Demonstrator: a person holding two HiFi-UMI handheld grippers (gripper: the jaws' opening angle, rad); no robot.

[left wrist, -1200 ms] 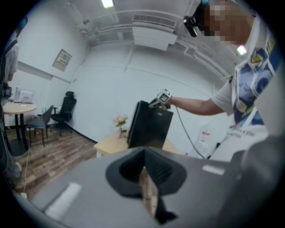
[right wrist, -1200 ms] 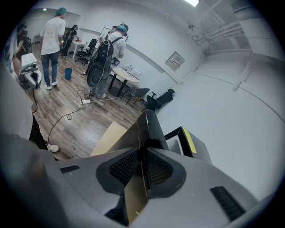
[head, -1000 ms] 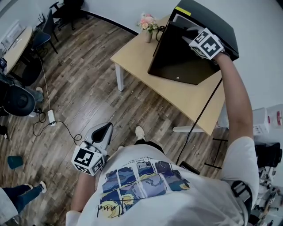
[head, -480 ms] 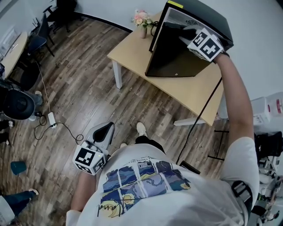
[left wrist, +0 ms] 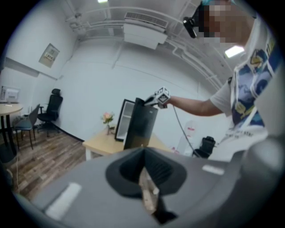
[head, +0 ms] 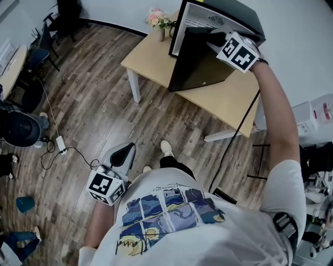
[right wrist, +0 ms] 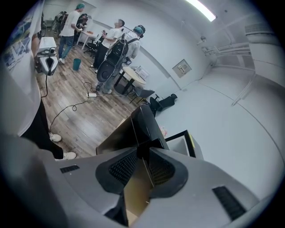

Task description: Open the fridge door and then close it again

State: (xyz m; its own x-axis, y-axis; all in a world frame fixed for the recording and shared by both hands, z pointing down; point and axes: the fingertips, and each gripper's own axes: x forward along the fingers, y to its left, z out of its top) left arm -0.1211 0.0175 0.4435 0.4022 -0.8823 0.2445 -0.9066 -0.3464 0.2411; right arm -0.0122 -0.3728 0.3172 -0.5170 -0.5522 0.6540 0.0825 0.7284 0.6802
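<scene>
1. Wider than a moment ago, the fridge door now stands swung well out from the fridge, and the pale inside shows behind it.
2. The fridge sits on a wooden table, with a small vase of flowers near it at the table's far corner.
3. The right gripper is held up at arm's length at the top of the door. In the right gripper view its fingers are clamped on the door's edge, though how much of the edge they pinch is hard to tell.
4. The left gripper hangs low beside the person's hip, over the wooden floor and well apart from the table. In the left gripper view its fingers are pressed together with nothing between them.
</scene>
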